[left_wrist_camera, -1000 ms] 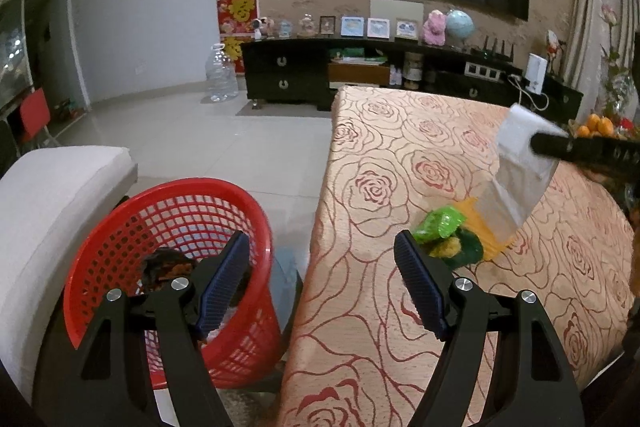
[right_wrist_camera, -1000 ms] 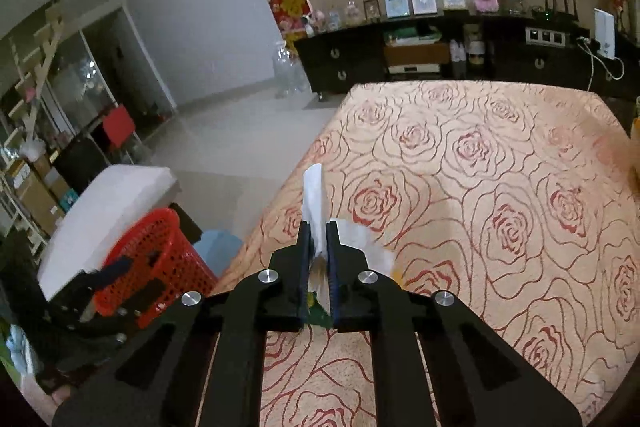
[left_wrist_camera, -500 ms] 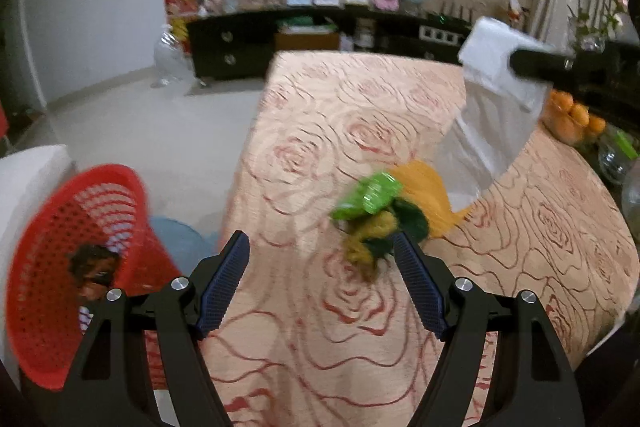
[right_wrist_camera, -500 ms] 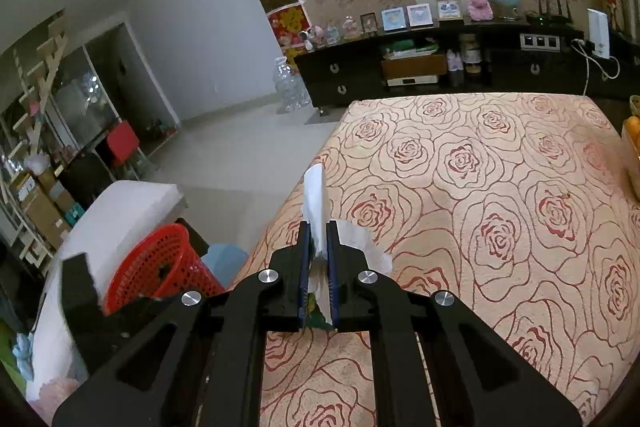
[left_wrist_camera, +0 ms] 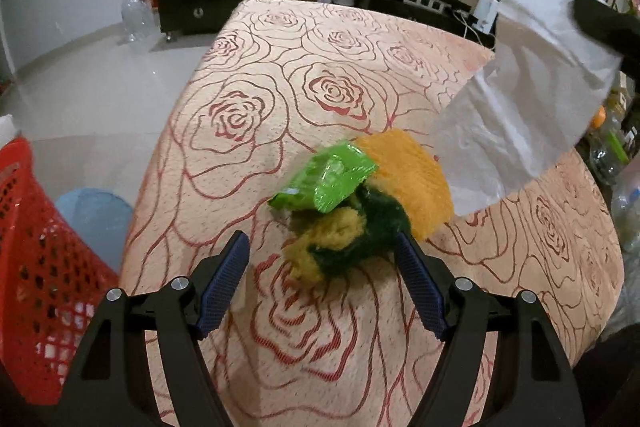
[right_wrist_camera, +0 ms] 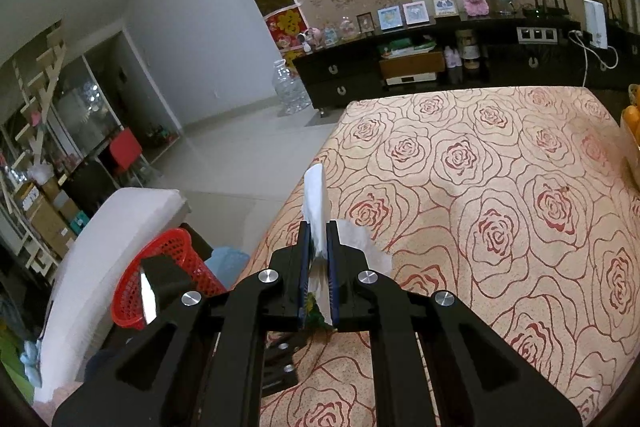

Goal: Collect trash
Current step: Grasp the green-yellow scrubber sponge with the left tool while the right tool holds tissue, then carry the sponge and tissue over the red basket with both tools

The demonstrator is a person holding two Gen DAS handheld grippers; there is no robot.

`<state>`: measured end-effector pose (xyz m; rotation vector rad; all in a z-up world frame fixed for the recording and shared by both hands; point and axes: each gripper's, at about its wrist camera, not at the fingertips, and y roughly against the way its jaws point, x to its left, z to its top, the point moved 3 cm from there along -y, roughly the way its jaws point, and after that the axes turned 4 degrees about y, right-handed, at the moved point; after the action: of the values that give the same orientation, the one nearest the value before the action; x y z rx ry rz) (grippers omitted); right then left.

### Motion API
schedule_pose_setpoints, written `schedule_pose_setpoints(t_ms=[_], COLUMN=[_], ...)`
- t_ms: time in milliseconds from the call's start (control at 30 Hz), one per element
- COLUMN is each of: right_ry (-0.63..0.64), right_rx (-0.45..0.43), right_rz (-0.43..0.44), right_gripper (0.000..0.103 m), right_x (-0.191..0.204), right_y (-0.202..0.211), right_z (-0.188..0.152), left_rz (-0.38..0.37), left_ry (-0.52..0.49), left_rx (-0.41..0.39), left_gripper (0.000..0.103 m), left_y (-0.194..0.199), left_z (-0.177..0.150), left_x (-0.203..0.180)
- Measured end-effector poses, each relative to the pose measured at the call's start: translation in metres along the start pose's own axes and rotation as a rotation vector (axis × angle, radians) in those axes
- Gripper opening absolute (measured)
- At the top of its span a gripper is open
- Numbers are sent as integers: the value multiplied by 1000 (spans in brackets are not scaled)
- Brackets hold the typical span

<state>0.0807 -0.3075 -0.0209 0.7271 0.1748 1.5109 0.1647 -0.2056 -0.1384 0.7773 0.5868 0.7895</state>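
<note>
My left tongs (left_wrist_camera: 322, 261) have swung from over the red basket (left_wrist_camera: 28, 267) down to the desk (left_wrist_camera: 280, 67), jaws wide and empty with the green wrapper (left_wrist_camera: 324, 181) and scrubber (left_wrist_camera: 352, 235) just ahead between them, while my right tongs (right_wrist_camera: 318, 247) stay clamped on the white tissue (right_wrist_camera: 316, 203).

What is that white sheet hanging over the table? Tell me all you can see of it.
The white sheet looks like thin tissue or soft paper, creased and slightly see-through at its lower part. The right tool pinches it near its top, jaws shut on it, with a corner sticking up above the pads. It hangs slanting down to the pile of green wrapper and yellow-green scraps on the table; whether its lower edge touches the pile I cannot tell.
</note>
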Motion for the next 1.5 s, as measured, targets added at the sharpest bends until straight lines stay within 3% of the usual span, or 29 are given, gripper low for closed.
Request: schedule_pose_setpoints(t_ms=[167,333,467,667,1000,1233,1500], right_ry=[-12,-16,-17,-23,-19,0,44], right_rx=[7,14,13,6,-8,-6,2], right_rz=[-1,2,2,3,12,21,48], right_gripper=[9,9,9,9,9,9,9], right_x=[-5,-5,-5,-7,-4,6,31], right_y=[-2,-4,-3,-1,2,-3,-12], right_z=[-1,-2,-2,0,2,2,4], left_rz=[-35,-99,-104,-126,-128,-54,95], left_ry=[9,-15,-48,-59,-40,34,103], left_rx=[-11,1,-3,-42,-204,-290,-356], left_gripper=[71,36,28,28,28,28,28], left_y=[-6,-6,-2,22,88,118,152], left_z=[5,2,-2,-7,2,11,11], left_x=[-6,-17,-24,-26,-10,20,64])
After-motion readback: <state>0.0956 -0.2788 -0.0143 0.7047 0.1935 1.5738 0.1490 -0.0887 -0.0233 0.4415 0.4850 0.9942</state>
